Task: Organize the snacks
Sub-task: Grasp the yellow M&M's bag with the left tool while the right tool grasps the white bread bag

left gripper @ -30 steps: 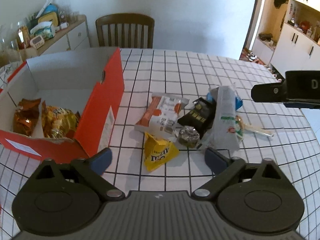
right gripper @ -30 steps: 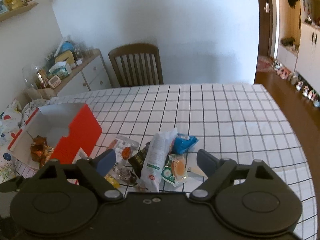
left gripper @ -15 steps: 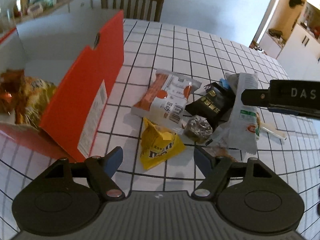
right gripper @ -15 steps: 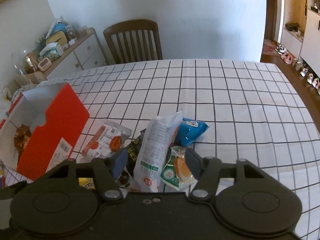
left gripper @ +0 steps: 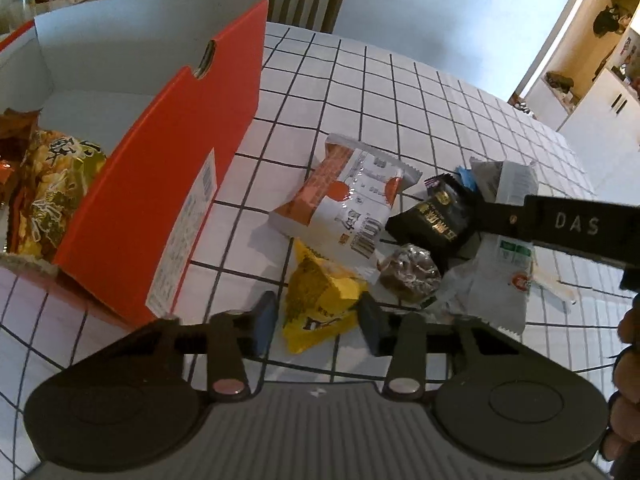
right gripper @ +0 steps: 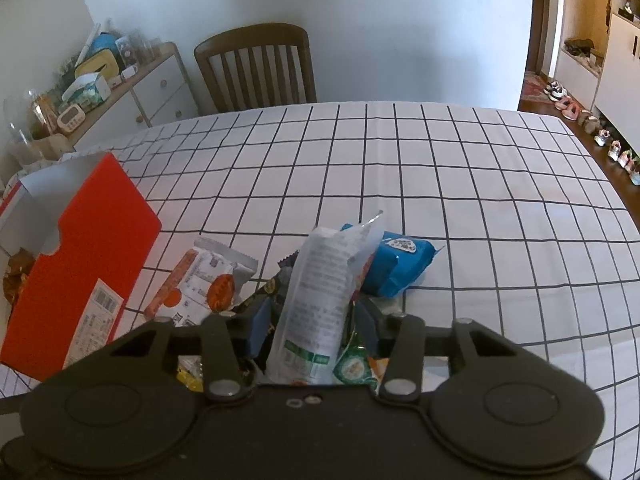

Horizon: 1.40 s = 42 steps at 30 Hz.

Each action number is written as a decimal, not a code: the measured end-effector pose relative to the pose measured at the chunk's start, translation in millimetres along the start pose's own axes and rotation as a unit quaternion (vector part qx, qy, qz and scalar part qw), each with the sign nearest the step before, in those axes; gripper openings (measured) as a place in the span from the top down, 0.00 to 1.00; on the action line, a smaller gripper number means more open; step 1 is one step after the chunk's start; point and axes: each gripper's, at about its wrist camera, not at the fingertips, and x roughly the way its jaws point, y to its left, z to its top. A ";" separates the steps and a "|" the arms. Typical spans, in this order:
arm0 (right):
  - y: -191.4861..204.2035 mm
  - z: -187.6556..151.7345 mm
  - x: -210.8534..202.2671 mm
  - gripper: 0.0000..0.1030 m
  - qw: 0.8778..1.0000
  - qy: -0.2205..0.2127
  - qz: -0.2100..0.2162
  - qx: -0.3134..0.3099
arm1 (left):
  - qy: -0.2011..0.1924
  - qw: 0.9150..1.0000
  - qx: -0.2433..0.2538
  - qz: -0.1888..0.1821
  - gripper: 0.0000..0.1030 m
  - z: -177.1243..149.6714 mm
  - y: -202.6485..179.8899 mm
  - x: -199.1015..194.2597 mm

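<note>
Left wrist view: left gripper [left gripper: 318,322] jaws have just been closing around the crinkled yellow candy bag [left gripper: 320,304], pads beside it, contact unclear. Right gripper [right gripper: 310,322] jaws, also closing, straddle the tall white-and-green plastic packet [right gripper: 316,300], grip not confirmed. Both sit mid-bench beside the open orange cardboard box [left gripper: 160,184]. Risk: slippery film slides out, or the lift drags the touching foil-wrapped round sweet [left gripper: 410,274] and black sachet [left gripper: 434,220].
</note>
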 end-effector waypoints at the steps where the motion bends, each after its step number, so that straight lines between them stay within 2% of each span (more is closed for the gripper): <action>1: 0.4 0.0 0.5 0.63 1.000 0.000 0.000 0.000 | 0.001 1.000 -0.003 -0.001 0.64 0.5 0.6 -0.2; 6: -1.4 -1.4 -0.5 0.73 1.000 -0.003 0.000 0.003 | 0.001 1.000 -0.006 -0.005 0.71 1.1 2.2 -0.9; 11: -3.5 -3.2 -6.6 0.79 1.000 -0.008 0.002 0.002 | 0.000 1.000 -0.002 -0.007 0.74 -0.3 0.9 -4.8; 28: -10.3 -24.9 -66.3 0.80 0.999 -0.024 0.040 -0.002 | -0.011 0.999 -0.017 -0.039 0.77 -12.9 9.9 -46.9; 34: -7.1 -33.5 -93.1 0.80 0.998 -0.030 0.058 -0.007 | -0.021 0.998 -0.013 -0.053 0.77 -16.4 10.1 -75.6; 42: 6.4 -38.7 -124.8 0.80 0.997 -0.034 0.070 -0.019 | -0.036 0.998 -0.006 -0.054 0.77 -13.9 14.5 -114.3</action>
